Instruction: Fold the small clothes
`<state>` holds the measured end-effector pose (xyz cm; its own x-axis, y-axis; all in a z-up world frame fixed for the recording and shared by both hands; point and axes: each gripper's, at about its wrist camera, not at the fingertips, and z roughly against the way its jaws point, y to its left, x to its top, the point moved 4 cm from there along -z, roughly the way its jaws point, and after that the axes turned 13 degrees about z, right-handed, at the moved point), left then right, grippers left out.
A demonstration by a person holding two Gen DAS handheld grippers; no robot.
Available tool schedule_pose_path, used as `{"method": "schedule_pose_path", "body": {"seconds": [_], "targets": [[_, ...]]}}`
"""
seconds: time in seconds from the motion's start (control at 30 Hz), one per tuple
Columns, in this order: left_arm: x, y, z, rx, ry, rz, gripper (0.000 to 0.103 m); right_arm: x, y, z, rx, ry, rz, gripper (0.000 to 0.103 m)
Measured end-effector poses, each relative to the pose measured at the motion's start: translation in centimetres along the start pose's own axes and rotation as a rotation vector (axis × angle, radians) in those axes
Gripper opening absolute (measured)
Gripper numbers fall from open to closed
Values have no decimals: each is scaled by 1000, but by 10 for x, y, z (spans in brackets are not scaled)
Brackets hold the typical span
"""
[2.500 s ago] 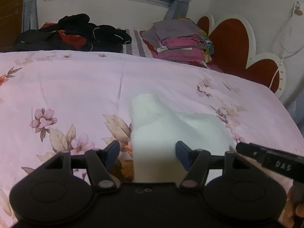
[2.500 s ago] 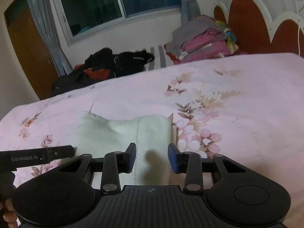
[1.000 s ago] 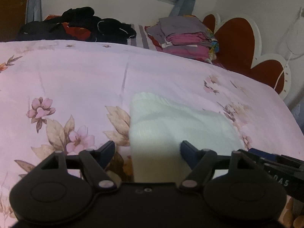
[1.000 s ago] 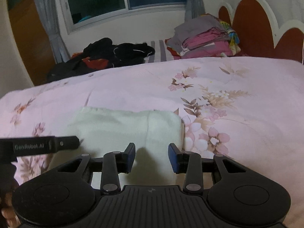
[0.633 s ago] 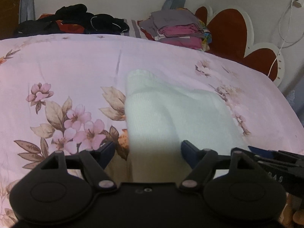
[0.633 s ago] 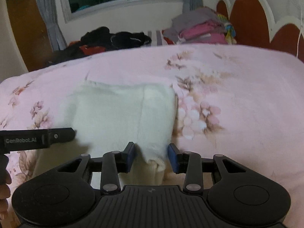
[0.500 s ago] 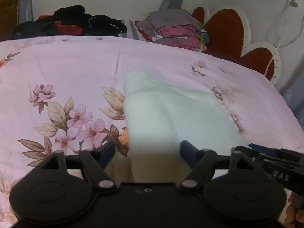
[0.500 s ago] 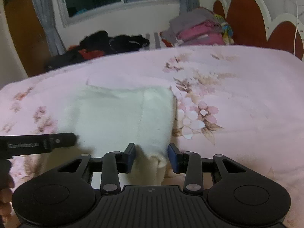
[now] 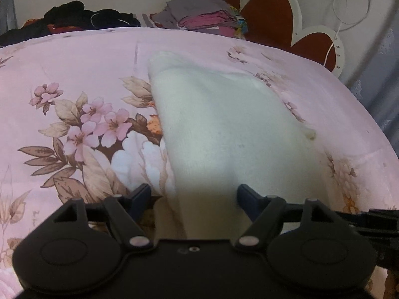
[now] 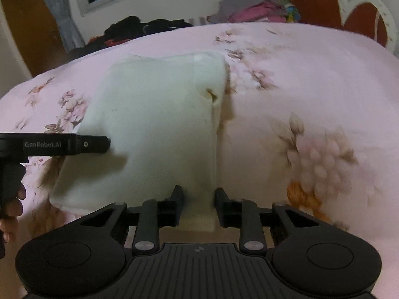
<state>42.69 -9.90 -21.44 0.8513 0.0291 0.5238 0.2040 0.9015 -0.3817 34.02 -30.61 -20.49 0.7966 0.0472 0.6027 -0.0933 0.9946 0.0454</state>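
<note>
**Right tongs closing on the white garment's near edge**

Right gripper (image 10: 198,205), bottom centre of the right wrist view, is closing its jaws with the near edge of the white garment (image 10: 154,124) between them; the pads look close to the cloth but not clearly pressing yet. Left gripper (image 9: 194,199), low in the left wrist view, stands with jaws wide apart, the same garment's (image 9: 224,129) near edge lying between them, untouched as far as I can tell. Both tools sit at that near hem, side by side, probably so each can take a corner and carry it away toward the far edge for the next fold.

The garment lies flat in mid-frame on the pink floral bedspread (image 10: 311,87), already narrowed into a block. Folded clothes (image 10: 256,12) are stacked at upper right, near the headboard.

Writing: the left tool's side arm, at the left edge of the right wrist view, reads "GenRobot.AI" (image 10: 42,145). No other label is readable.
</note>
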Motion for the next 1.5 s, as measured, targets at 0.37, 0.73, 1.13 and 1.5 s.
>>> {"method": "schedule_pose_path", "body": {"seconds": [0.37,0.73,1.13,1.5], "targets": [[5,2,7,-9,16,56,78,2,-16,13,32,16,-71,11],[42,-3,10,75,-58,113,86,58,-34,-4,89,-116,-57,55],[51,-10,-23,29,-17,163,87,89,-66,-64,185,-125,-186,55],[47,-13,-43,-61,23,164,77,86,-73,-85,331,-127,-303,56]]}}
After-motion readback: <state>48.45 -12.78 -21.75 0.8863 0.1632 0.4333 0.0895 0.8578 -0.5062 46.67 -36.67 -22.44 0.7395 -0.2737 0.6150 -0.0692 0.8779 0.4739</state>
